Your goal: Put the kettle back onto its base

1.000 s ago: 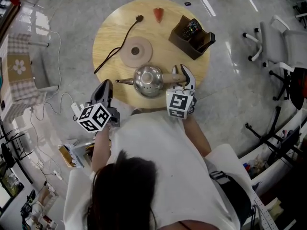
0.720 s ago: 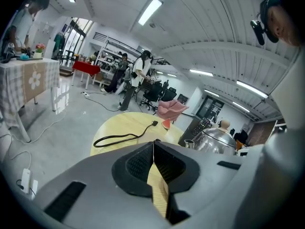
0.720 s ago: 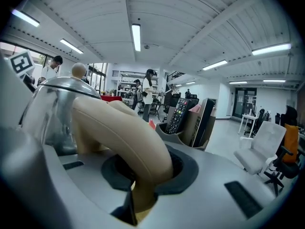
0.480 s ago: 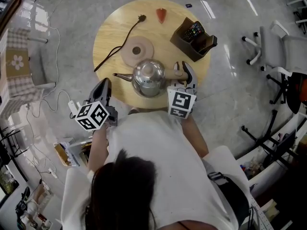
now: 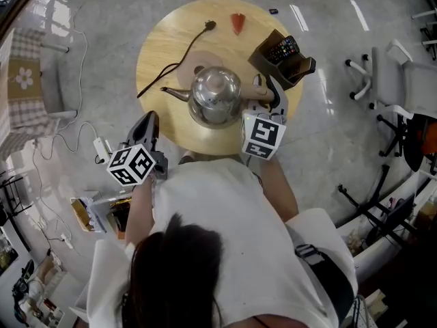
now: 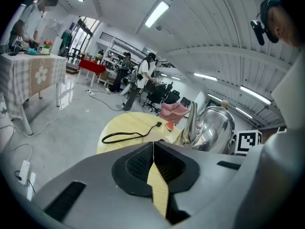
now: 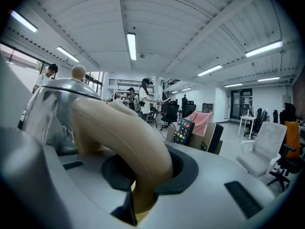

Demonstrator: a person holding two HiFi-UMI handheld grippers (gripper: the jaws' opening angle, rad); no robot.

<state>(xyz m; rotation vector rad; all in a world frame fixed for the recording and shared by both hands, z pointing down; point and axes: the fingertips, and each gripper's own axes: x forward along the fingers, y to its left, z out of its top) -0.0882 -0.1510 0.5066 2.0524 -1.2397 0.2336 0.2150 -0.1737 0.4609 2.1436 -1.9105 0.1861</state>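
The shiny steel kettle (image 5: pixel 215 96) hangs above the round wooden table (image 5: pixel 160 43), its spout pointing left. My right gripper (image 5: pixel 268 96) is shut on its tan handle (image 5: pixel 258 87), which fills the jaws in the right gripper view (image 7: pixel 125 140). The tan round base (image 5: pixel 196 60) shows just beyond the kettle, which covers part of it. Its black cord (image 5: pixel 174 63) trails left and away to the plug. My left gripper (image 5: pixel 148 130) is shut on nothing off the table's near left edge; in its own view the kettle (image 6: pixel 214 130) stands to the right.
A dark organiser box (image 5: pixel 283 52) holding a remote sits at the table's right, close beyond my right gripper. A red wedge (image 5: pixel 237 22) lies at the far edge. Office chairs (image 5: pixel 389 67) stand to the right, cables and a power strip (image 5: pixel 99 147) on the floor at left.
My right gripper has lifted the kettle and carried it away from me, toward the base, which it now partly covers. The left gripper has stayed put.
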